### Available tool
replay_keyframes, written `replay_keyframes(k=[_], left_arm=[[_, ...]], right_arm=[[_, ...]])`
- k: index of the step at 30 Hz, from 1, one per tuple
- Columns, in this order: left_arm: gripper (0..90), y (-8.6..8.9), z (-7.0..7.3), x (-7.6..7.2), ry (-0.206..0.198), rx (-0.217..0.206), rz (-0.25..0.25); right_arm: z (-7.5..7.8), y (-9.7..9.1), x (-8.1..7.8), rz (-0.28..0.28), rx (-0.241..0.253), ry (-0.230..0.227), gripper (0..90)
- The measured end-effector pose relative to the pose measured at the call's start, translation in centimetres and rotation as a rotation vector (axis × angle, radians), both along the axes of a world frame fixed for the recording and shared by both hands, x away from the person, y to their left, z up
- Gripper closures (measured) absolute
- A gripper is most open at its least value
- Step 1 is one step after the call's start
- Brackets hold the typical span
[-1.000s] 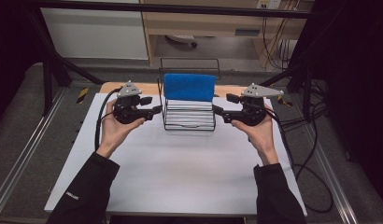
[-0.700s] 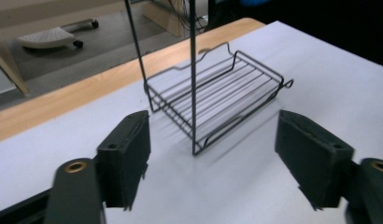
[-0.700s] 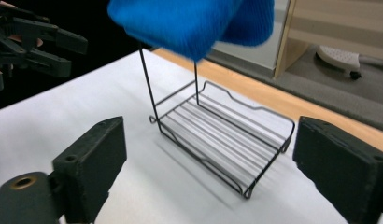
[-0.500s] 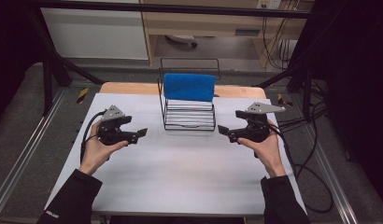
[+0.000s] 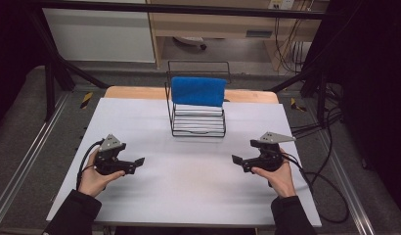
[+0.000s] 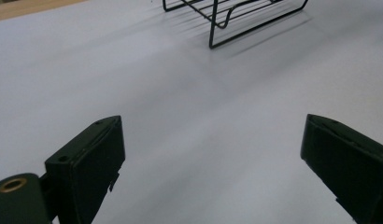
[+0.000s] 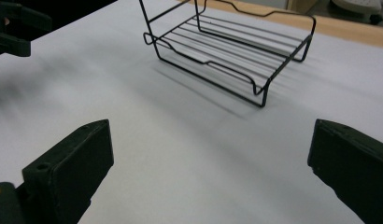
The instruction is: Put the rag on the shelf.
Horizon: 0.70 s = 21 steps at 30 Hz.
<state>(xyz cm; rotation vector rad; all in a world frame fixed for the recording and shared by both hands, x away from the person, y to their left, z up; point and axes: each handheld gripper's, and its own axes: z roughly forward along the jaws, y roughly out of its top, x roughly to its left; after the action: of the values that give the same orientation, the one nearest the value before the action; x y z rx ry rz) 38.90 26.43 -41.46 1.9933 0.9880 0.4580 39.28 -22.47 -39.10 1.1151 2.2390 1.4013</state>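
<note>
The black wire rack (image 5: pixel 197 120) was seen standing at the far middle of the white-covered bench (image 5: pixel 189 196), with a blue folded cloth (image 5: pixel 198 91) draped over its back rail. The left gripper (image 5: pixel 138 162) and the right gripper (image 5: pixel 236 160) were held low over the near half of the bench, well apart from each other and from the rack, each pointed inward. The jaws of both had just been opening and were shown spread wide in the 2 gripper views, with nothing between them except bare bench. The rack's base (image 7: pixel 227 51) lay ahead of the right gripper's jaws, and 1 corner of it (image 6: pixel 236 18) ahead of the left's.

The step in hand was judged to be a release and withdrawal, the rack and cloth being left set in place. If more work on the cloth was intended, a fresh reach forward toward the rack would be called for, with the jaws kept wide until the cloth's edge was between them.
</note>
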Motion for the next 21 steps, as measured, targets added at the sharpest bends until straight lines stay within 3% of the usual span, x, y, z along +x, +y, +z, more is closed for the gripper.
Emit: replay_keyframes(k=[5,12,21], left_arm=[[6.8,1.0,-1.5,-0.9,0.003,0.008,-0.013],[6.8,1.4,-2.6,-1.9,0.009,0.020,-0.030],[6.8,1.8,-3.4,-2.5,0.006,0.024,-0.029]], right_arm=[[-2.3,-1.1,-0.9,-0.012,0.002,0.054,0.8],[-4.7,-2.6,-2.3,-0.022,0.006,0.082,0.9],[-5.4,-3.7,-3.1,-0.028,0.011,0.079,1.7]])
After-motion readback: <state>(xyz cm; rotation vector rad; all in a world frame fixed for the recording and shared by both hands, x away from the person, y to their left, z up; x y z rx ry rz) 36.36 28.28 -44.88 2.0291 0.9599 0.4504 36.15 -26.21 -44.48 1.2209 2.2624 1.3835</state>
